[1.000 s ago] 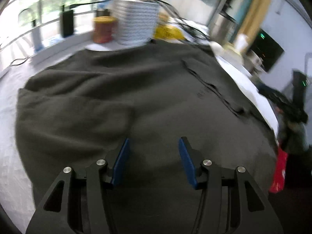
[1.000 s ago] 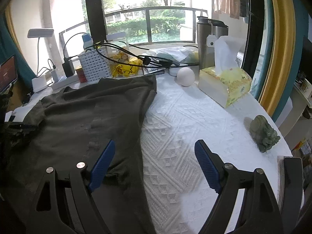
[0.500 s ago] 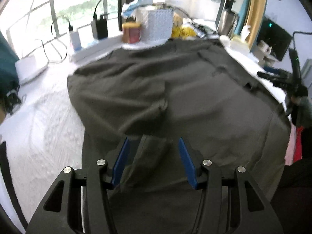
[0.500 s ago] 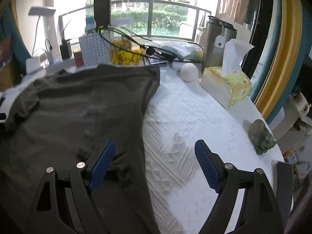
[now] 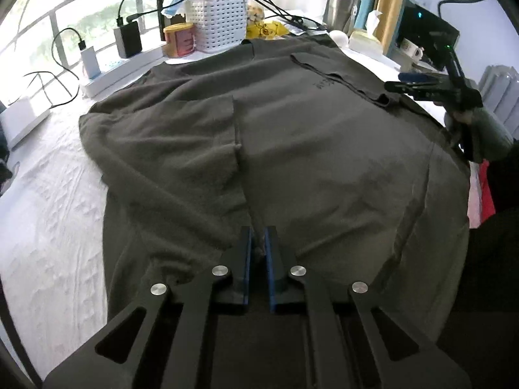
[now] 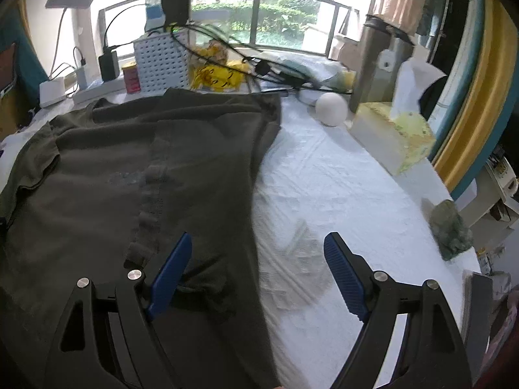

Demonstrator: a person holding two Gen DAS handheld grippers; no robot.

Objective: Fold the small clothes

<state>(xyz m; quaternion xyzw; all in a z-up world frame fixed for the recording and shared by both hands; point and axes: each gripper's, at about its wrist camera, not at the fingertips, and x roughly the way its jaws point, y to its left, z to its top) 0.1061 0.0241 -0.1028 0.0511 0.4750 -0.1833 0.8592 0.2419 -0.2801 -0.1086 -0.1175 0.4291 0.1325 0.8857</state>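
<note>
Dark T-shirt (image 5: 324, 149) spread flat on white tablecloth (image 6: 324, 175); left gripper (image 5: 258, 246) clamped on a fabric fold near the hem; right gripper (image 6: 258, 259) spread wide over the shirt's edge, holding nothing.

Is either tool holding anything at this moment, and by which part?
The left tool is shut on the dark T-shirt, pinching its near hem edge. The right tool is open and holds nothing.
</note>
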